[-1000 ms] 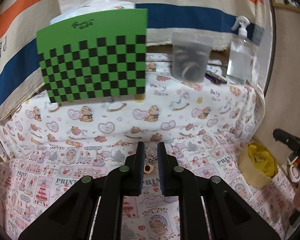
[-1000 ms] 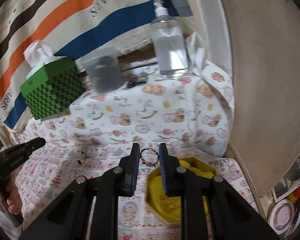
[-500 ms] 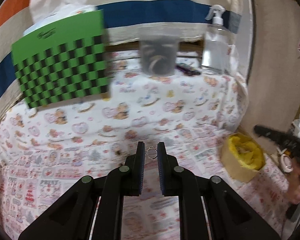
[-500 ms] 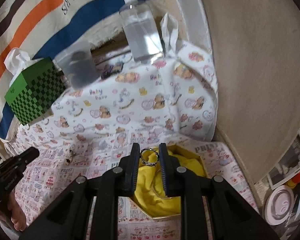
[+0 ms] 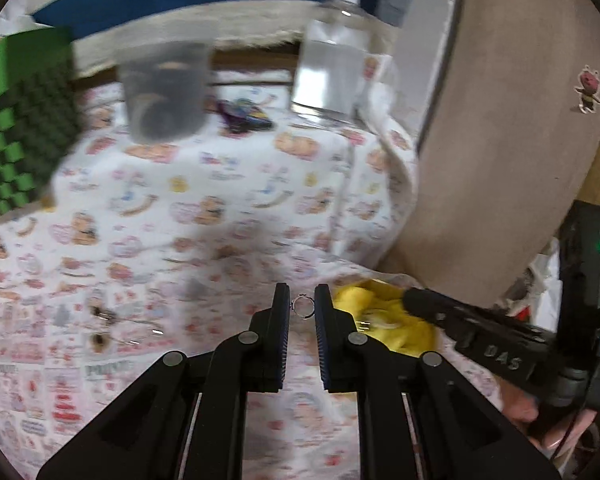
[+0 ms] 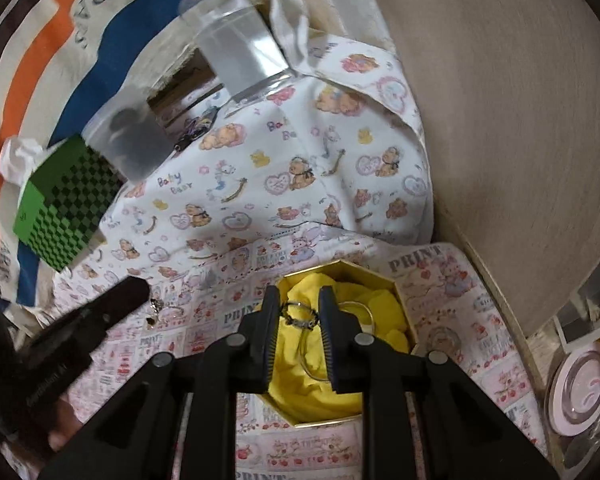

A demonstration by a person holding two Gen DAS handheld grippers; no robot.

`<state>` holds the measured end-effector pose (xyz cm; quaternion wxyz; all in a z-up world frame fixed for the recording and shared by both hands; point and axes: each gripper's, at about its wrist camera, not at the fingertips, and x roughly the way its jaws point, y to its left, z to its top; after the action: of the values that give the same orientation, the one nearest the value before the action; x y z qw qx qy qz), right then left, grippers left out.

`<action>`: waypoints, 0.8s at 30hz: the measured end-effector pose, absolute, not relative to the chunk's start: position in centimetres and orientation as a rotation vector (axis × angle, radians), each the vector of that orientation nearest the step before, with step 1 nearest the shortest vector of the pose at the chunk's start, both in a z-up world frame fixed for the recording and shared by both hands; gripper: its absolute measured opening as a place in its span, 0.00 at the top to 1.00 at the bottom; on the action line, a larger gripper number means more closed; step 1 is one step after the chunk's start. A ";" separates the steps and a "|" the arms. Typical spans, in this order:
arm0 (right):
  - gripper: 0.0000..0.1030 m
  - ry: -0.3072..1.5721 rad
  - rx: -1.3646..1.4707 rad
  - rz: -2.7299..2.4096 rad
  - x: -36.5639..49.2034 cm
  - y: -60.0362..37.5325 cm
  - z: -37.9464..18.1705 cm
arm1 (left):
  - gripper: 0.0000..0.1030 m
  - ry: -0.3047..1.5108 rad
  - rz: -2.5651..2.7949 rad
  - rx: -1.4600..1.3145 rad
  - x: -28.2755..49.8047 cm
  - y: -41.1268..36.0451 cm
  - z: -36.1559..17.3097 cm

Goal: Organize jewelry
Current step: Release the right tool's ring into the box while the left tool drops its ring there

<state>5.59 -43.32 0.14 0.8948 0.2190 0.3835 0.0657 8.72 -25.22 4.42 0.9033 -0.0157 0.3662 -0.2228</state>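
**Q:** What does each claw carry above the printed cloth [image 6: 380, 184]?

**A:** The left gripper [image 5: 302, 307] pinches a small thin ring [image 5: 302, 306] between its tips, held in the air just left of the gold box [image 6: 396, 288]. The right gripper [image 6: 300, 312] pinches a beaded ring [image 6: 300, 316] directly over the yellow lining [image 6: 320, 396] of that box.

**Q:** How much of the box can be seen?

**A:** In the right wrist view its near wall is cut by the gripper's fingers [image 6: 332, 344]; a pale hoop [image 6: 364, 312] inside is half hidden behind them. In the left wrist view the right gripper's black body [image 5: 480, 340] crosses the box, leaving only a yellow patch [image 5: 380, 312].

**Q:** And the loose pieces on the cloth?

**A:** Left of the box lie a few small items [image 6: 156, 312], too blurred in the left wrist view [image 5: 100, 340] to name. Whether they are earrings or rings cannot be told.

**Q:** The background?

**A:** A green checkered tissue box [image 6: 68, 200], a frosted cup [image 6: 128, 148] with dark contents that cannot be made out, and a clear pump bottle [image 6: 236, 40], its top cut off by the frame edge.
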 end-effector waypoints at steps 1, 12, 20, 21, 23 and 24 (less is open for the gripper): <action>0.82 0.788 0.457 0.131 5.4 -43.5 0.3 | 0.89 0.764 -0.478 -0.041 8.7 -25.7 4.5; 0.48 0.716 0.621 0.024 4.5 -47.2 0.7 | 0.89 0.815 -0.543 -0.019 9.0 -29.9 3.1; 0.43 0.693 0.654 -0.028 4.1 -48.5 0.7 | 0.68 0.801 -0.525 0.004 9.1 -29.7 2.8; 0.43 0.691 0.646 -0.030 4.1 -48.4 0.8 | 0.68 0.791 -0.518 0.010 8.9 -29.4 3.1; 0.41 0.684 0.630 -0.033 4.1 -48.2 0.9 | 0.66 0.767 -0.500 0.022 8.5 -28.7 3.7; 0.40 0.681 0.618 -0.034 4.1 -48.0 1.0 | 0.64 0.752 -0.491 0.027 8.2 -28.2 4.1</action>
<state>4.09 -47.97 1.00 0.8960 0.2981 0.3286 -0.0163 8.20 -28.23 4.06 0.9008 0.0132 0.3635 -0.2373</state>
